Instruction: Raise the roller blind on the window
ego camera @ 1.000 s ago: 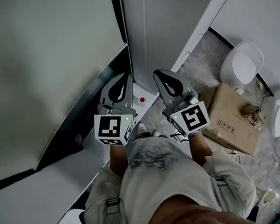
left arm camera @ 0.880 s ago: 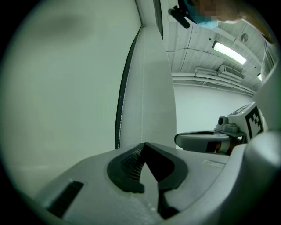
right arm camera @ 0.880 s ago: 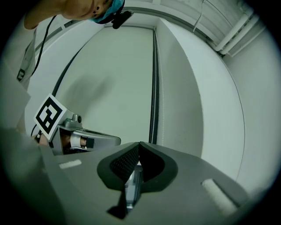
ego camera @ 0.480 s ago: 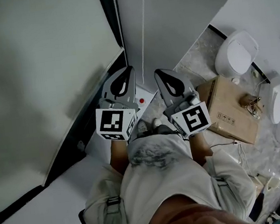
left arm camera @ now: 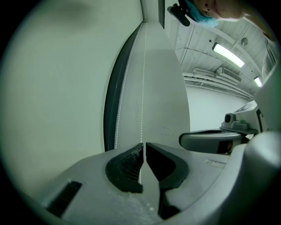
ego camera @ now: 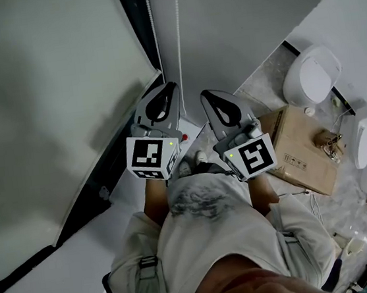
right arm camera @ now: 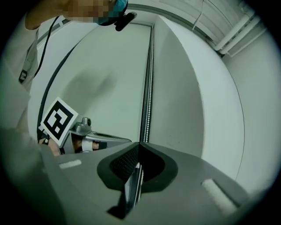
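Note:
The pale roller blind (ego camera: 44,93) hangs down over the window at the left, its lower edge above the sill. A white bead chain (ego camera: 177,17) runs down in two strands beside the dark frame. My left gripper (ego camera: 171,85) is shut on one strand, which passes between its closed tips in the left gripper view (left arm camera: 144,149). Just to its right, my right gripper (ego camera: 205,95) is shut on the chain as well. In the right gripper view the beads (right arm camera: 147,88) run straight into the closed right gripper (right arm camera: 138,147).
A white sill (ego camera: 66,270) runs below the blind. On the floor at the right lie a cardboard box (ego camera: 303,151) and several white ceramic fixtures (ego camera: 311,77). A small white box with a red button (ego camera: 183,136) sits below the grippers.
The head view has swung a little. My left gripper sits slightly higher along the chain than before. Both grippers stay shut.

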Available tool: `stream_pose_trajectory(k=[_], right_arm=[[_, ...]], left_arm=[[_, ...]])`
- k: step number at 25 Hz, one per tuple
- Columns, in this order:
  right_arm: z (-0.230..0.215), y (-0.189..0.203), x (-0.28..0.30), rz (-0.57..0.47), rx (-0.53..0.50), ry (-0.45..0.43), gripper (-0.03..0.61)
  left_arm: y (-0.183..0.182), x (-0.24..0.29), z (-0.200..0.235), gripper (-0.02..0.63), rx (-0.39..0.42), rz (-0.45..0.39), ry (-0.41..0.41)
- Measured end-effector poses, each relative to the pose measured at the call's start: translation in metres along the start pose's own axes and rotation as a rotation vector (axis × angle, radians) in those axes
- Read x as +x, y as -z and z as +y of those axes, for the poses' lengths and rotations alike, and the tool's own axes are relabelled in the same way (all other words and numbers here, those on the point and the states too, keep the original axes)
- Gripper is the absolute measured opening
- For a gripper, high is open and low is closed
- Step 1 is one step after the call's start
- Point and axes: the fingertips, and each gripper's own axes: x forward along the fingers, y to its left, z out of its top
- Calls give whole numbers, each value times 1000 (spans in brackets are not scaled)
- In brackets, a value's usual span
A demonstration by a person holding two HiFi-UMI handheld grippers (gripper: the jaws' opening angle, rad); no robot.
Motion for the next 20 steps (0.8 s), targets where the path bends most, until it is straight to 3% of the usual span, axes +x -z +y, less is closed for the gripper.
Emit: stream_pose_trajectory(k=[20], right_arm=[[-11, 7, 7, -31, -9, 0, 11]], left_arm=[[17, 45, 4, 81, 7, 24, 26]])
